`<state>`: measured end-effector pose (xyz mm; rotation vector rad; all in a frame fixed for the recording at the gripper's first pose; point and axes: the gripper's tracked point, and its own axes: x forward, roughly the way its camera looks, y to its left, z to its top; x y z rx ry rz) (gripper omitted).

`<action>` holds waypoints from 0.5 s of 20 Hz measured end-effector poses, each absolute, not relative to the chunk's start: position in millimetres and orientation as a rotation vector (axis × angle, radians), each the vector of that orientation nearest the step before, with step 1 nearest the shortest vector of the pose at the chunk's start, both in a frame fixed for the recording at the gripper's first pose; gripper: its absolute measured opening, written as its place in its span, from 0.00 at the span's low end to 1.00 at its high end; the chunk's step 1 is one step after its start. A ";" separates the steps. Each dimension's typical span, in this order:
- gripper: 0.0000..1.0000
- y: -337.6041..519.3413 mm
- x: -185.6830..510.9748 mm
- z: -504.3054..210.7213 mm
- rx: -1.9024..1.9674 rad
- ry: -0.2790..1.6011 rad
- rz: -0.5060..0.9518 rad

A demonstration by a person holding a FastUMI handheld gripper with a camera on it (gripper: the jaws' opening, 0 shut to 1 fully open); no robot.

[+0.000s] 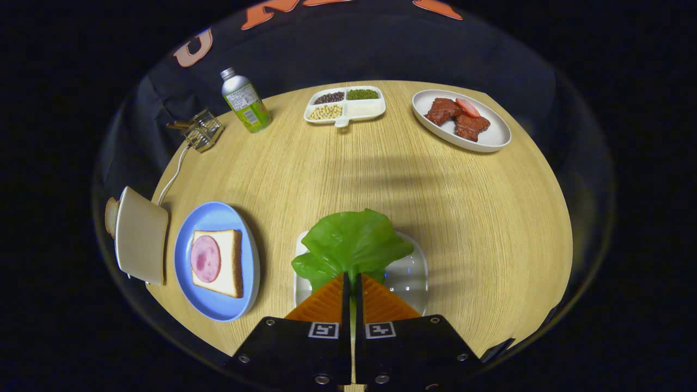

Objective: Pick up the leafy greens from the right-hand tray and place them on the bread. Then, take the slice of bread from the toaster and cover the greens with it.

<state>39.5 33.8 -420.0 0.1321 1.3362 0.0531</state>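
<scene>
Greens (351, 242): one broad crinkled leaf, stem end sitting pinched between the closed gripper (351, 283) fingers, blade fanning out over the clear tray (414, 275). Bread (226, 264) lying flat on the blue plate (215, 218), ham (205, 258) on top. Toaster (141, 234) standing just beyond the plate, slice (111, 216) poking out.

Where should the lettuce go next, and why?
Probably lift and carry it left to the bread on the blue plate. The hand-held gripper looks shut on the leafy greens, just above the clear tray. The bread, beside the toaster, has only a ham slice on it, with no greens yet.
</scene>
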 end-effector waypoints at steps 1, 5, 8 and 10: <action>0.03 36.1 41.3 -411.7 0.127 1.319 0.063; 0.04 53.8 51.2 -374.6 0.137 1.235 0.120; 0.03 75.2 52.3 -351.2 0.124 1.193 0.175; 0.03 91.8 51.3 -341.1 0.109 1.178 0.212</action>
